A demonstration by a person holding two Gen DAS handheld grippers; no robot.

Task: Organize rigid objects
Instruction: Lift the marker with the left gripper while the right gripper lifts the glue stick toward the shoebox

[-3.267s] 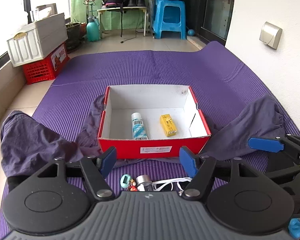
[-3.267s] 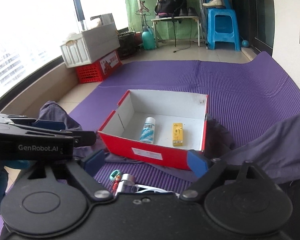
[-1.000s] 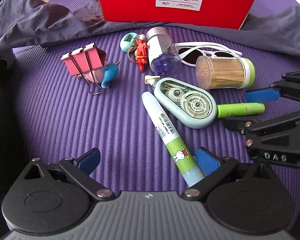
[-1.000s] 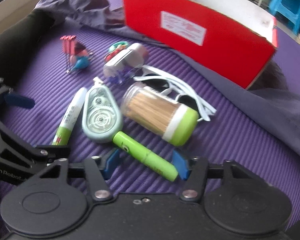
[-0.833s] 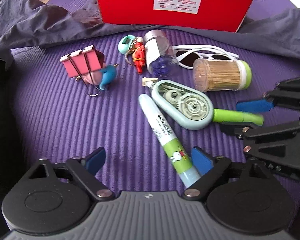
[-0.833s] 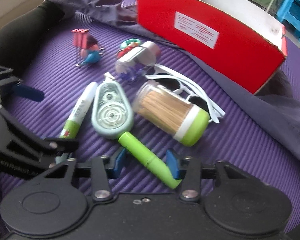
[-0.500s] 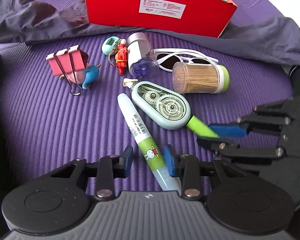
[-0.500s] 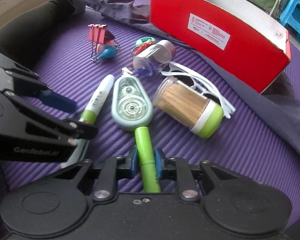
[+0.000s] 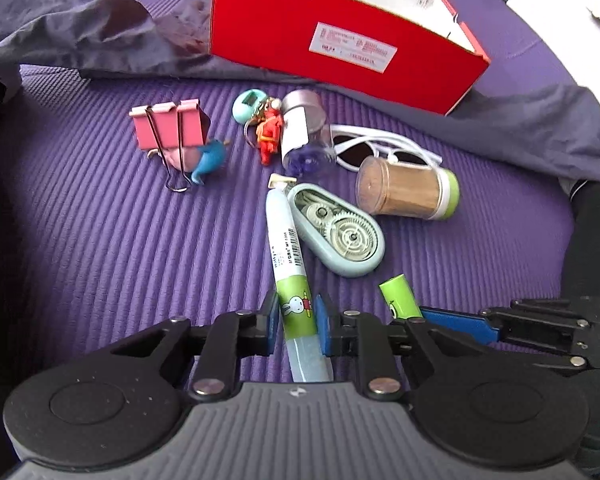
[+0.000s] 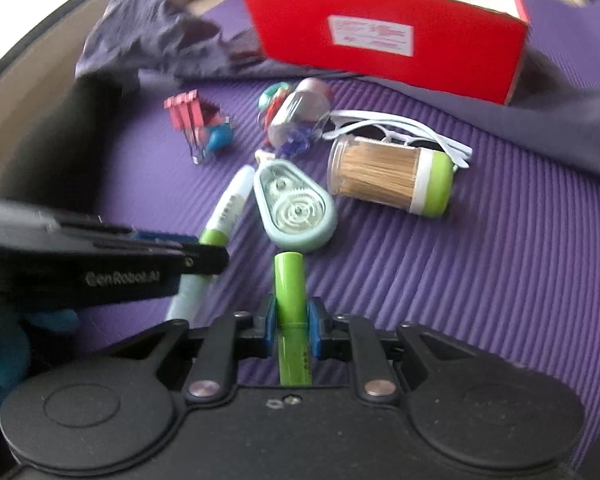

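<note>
Two pens gripped at once, box not yet loaded with them.

The left gripper (image 9: 296, 324), whose jaws have just been closing, is clamped on the white-and-green glue pen (image 9: 290, 264) near its rear, the tip angled toward the correction tape dispenser (image 9: 338, 236) just beside it. The right gripper (image 10: 293, 330) is clamped on the green marker (image 10: 290, 292) at mid-length, its jaws likewise just closed. Both holds are judged to be taken low on the barrels so each item can be carried clear of the purple mat (image 9: 100, 232). The red box (image 9: 340, 44), the likely destination, is seen beyond the clutter. The toothpick jar (image 9: 408, 194), binder clips (image 9: 168, 132) and sunglasses (image 9: 384, 146) are left on the mat.
</note>
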